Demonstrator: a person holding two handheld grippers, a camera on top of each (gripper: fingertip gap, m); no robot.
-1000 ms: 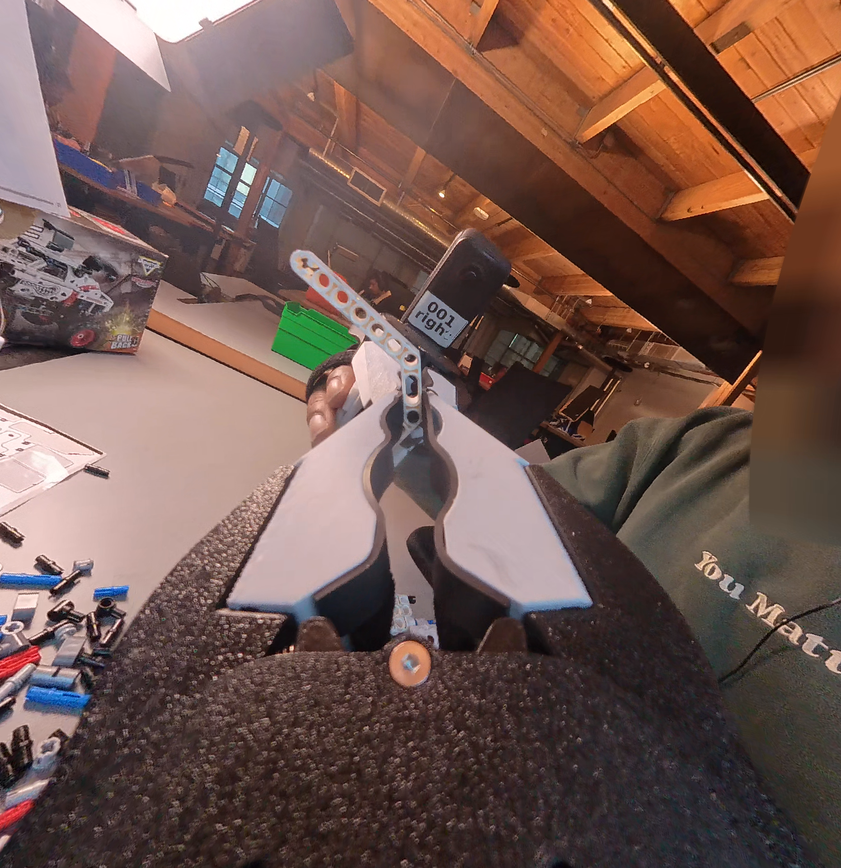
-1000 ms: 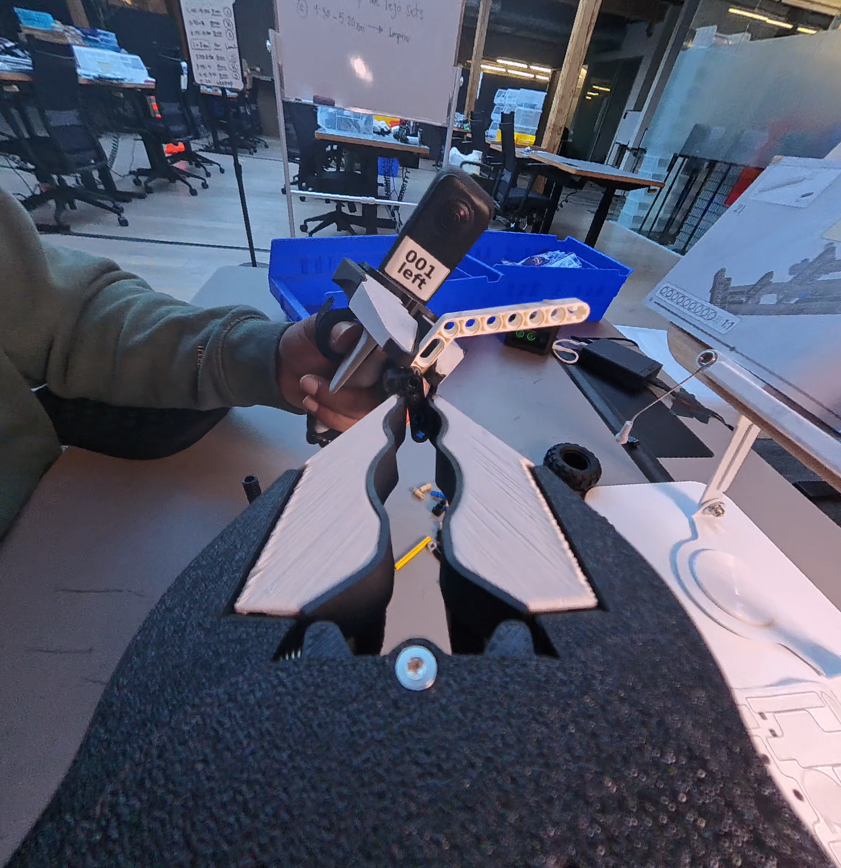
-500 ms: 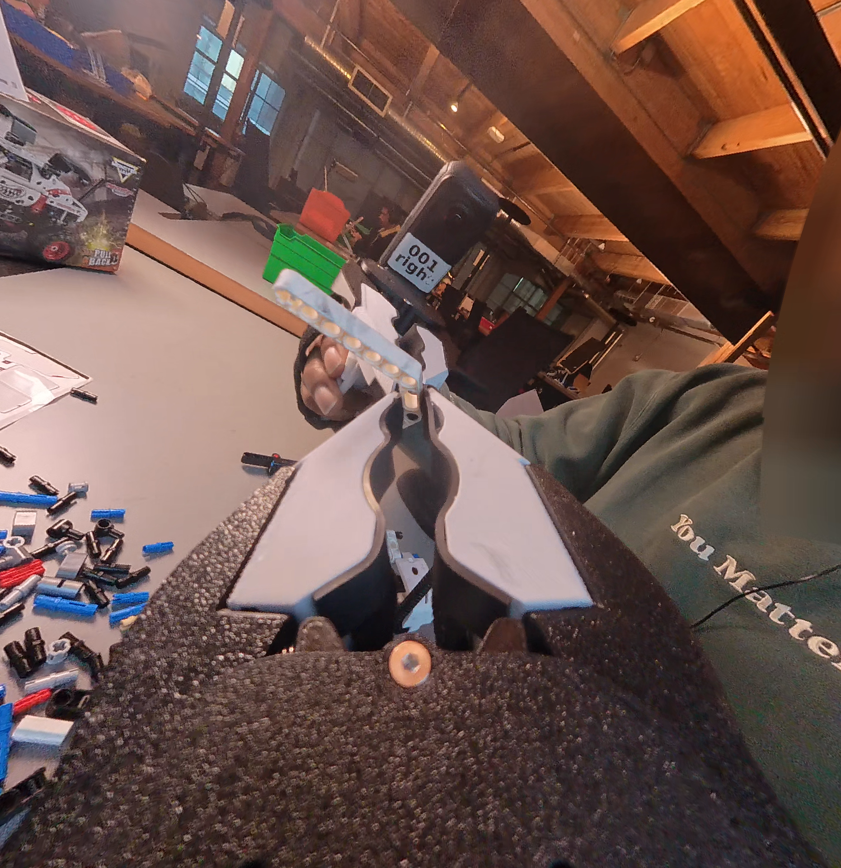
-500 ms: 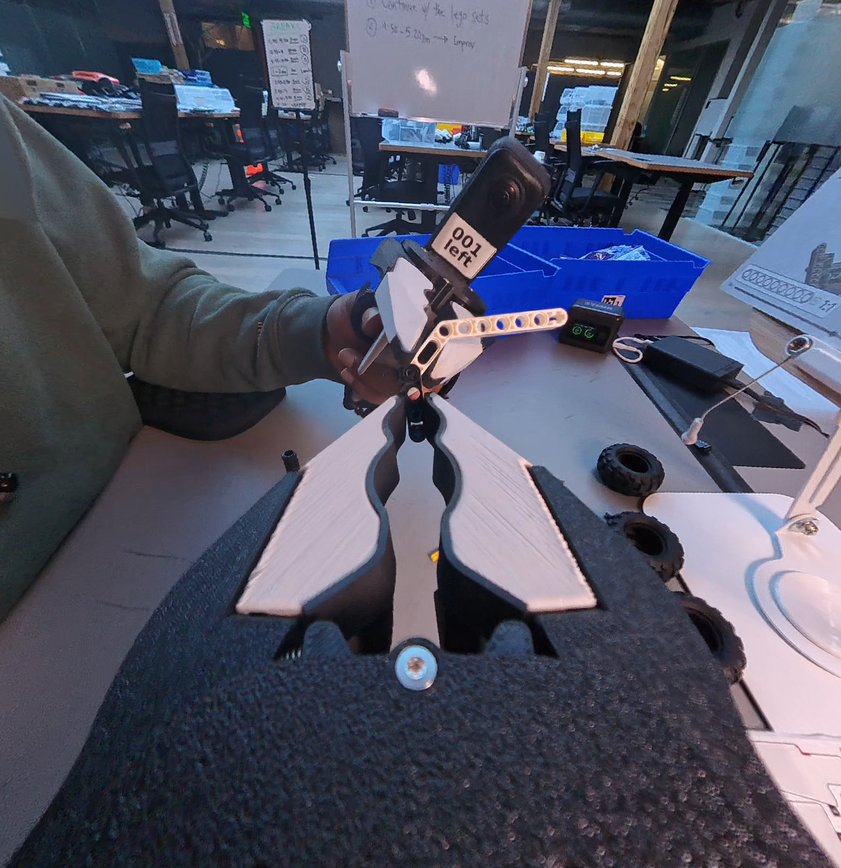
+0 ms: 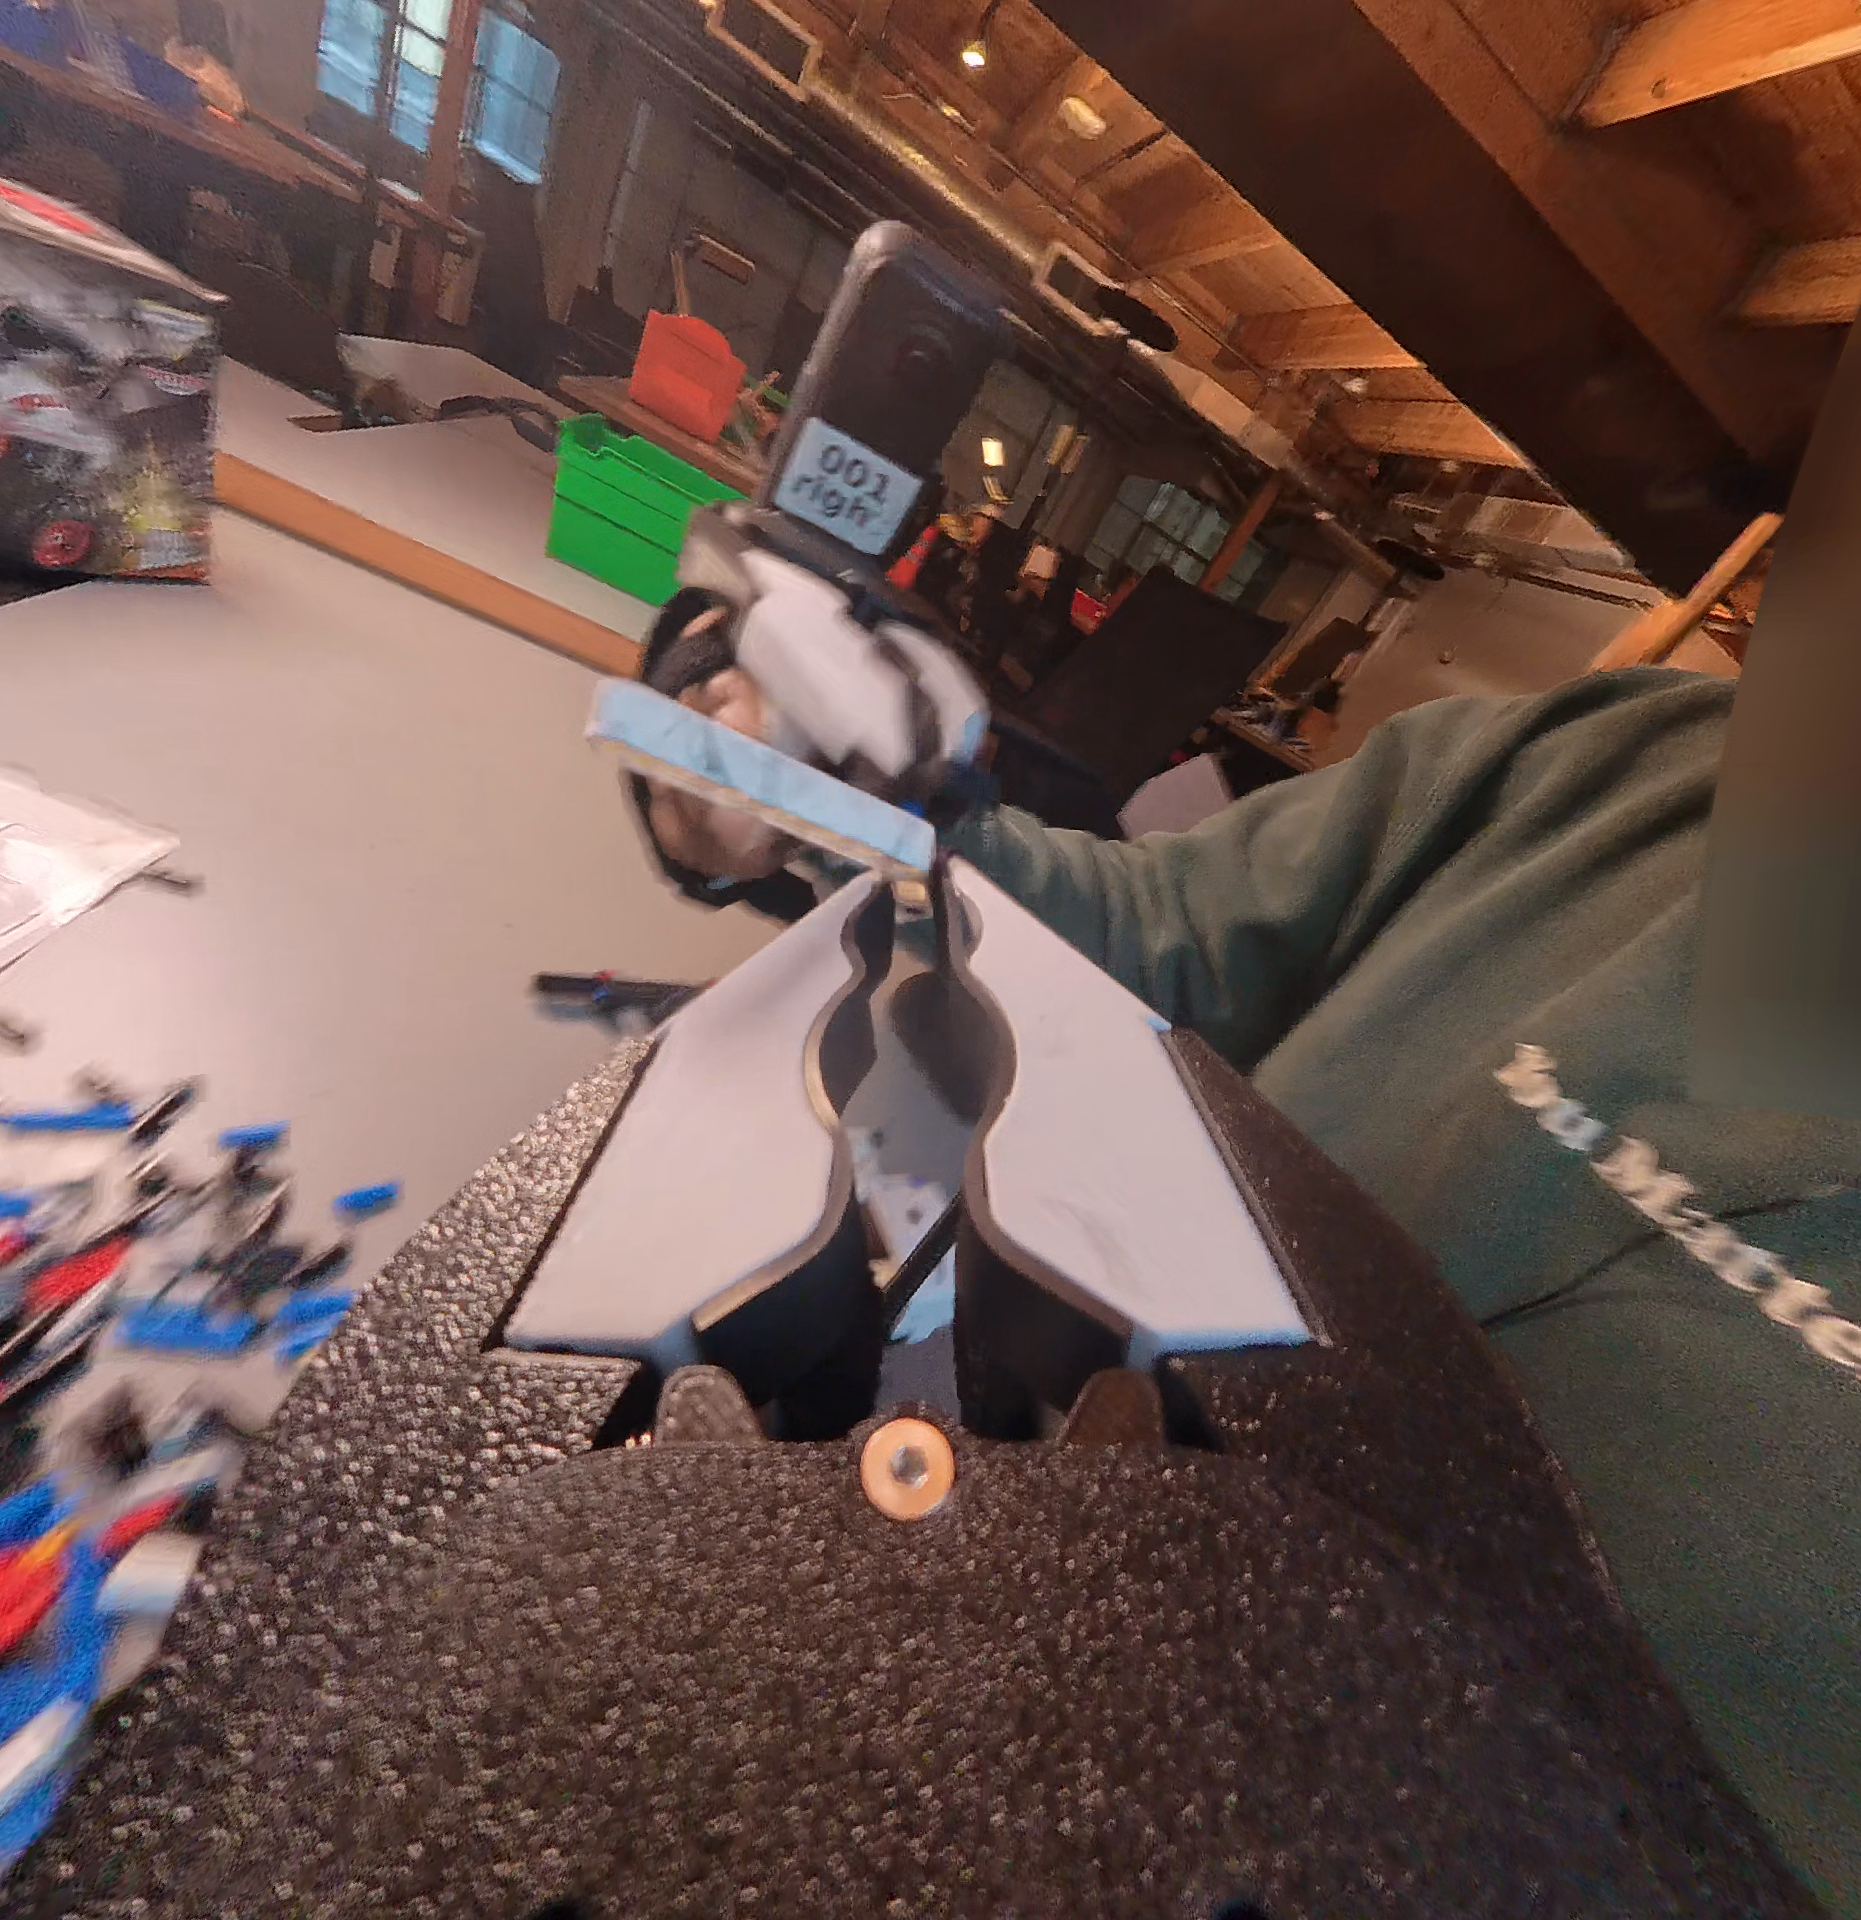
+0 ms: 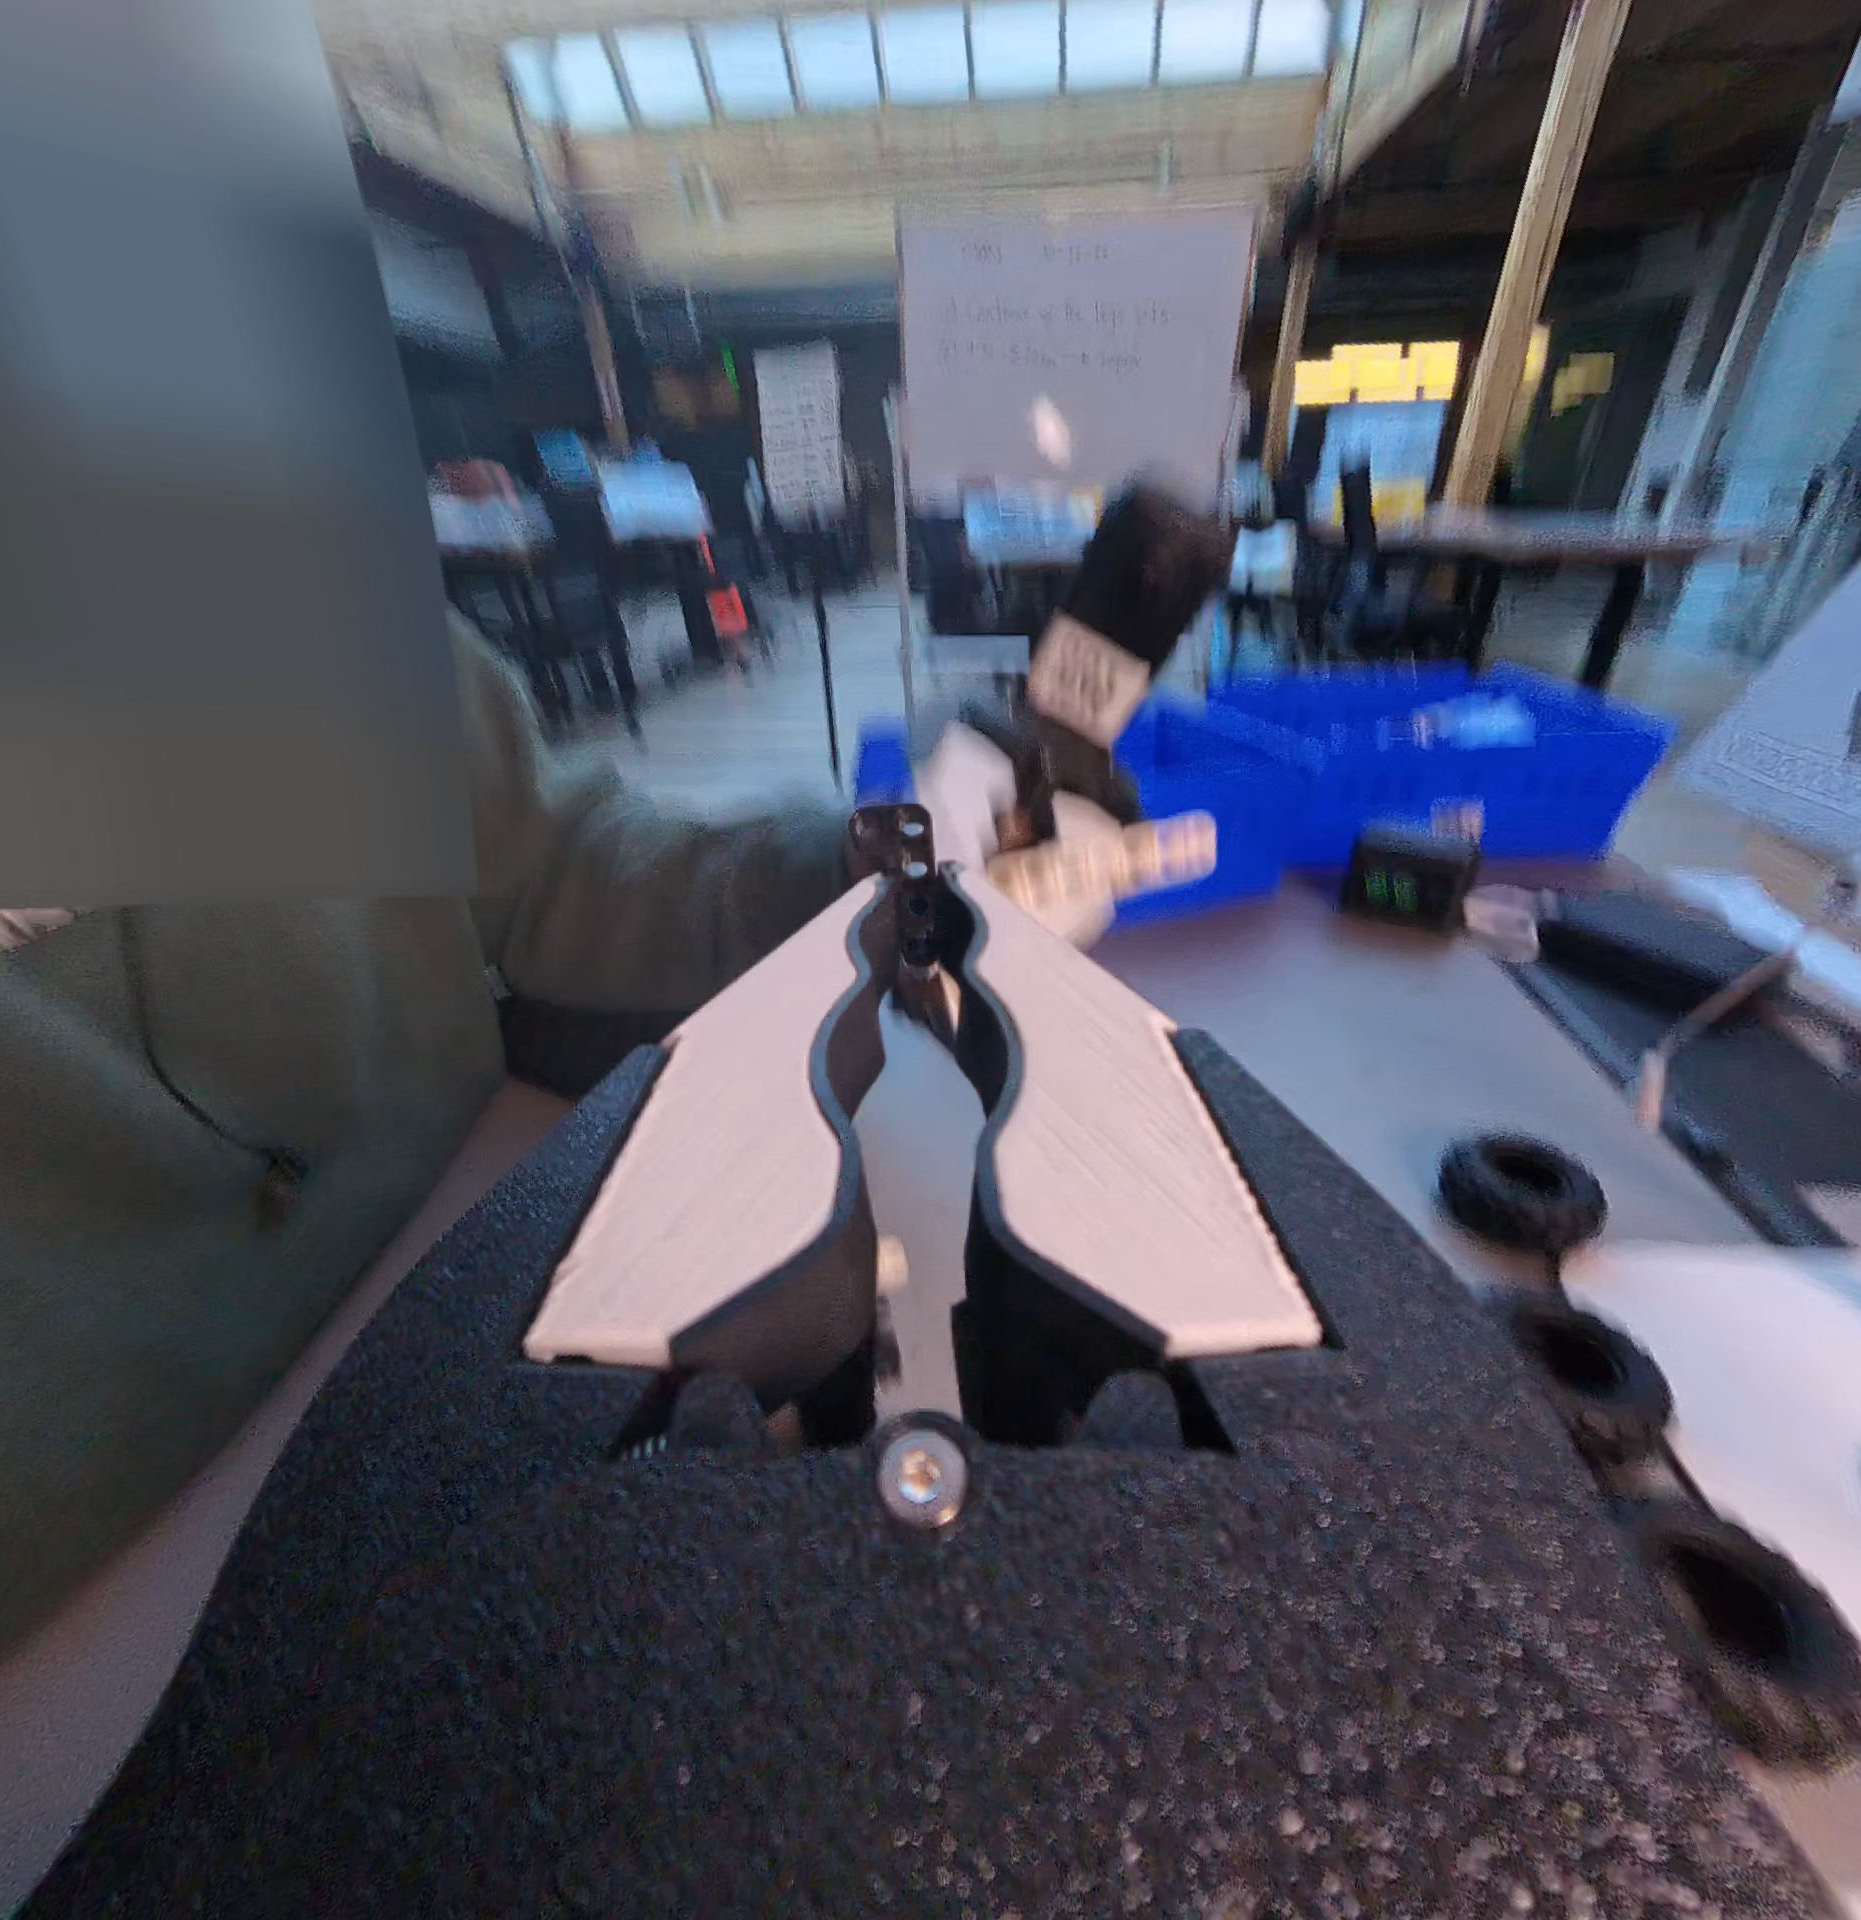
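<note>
Above grey table (image 5: 365,748), left gripper (image 5: 910,883) clamped on pale holed beam (image 5: 760,779) at fingertips; right gripper (image 6: 921,894) clamped on black holed piece (image 6: 910,883); tyres (image 6: 1523,1190) right.

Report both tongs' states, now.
Left tongs: shut on the white holed beam.
Right tongs: shut on a black holed piece.

Landmark: grey desk (image 5: 365,748). Scattered blue, red and black plastic building pins (image 5: 126,1299) on desk, left edge of left wrist view. Printed cardboard toy box (image 5: 84,416) behind them. Green plastic crate (image 5: 619,509) beyond desk's far edge. In right wrist view, black rubber toy tyres (image 6: 1523,1190) on desk, right; blue plastic bin (image 6: 1425,769) behind.
</note>
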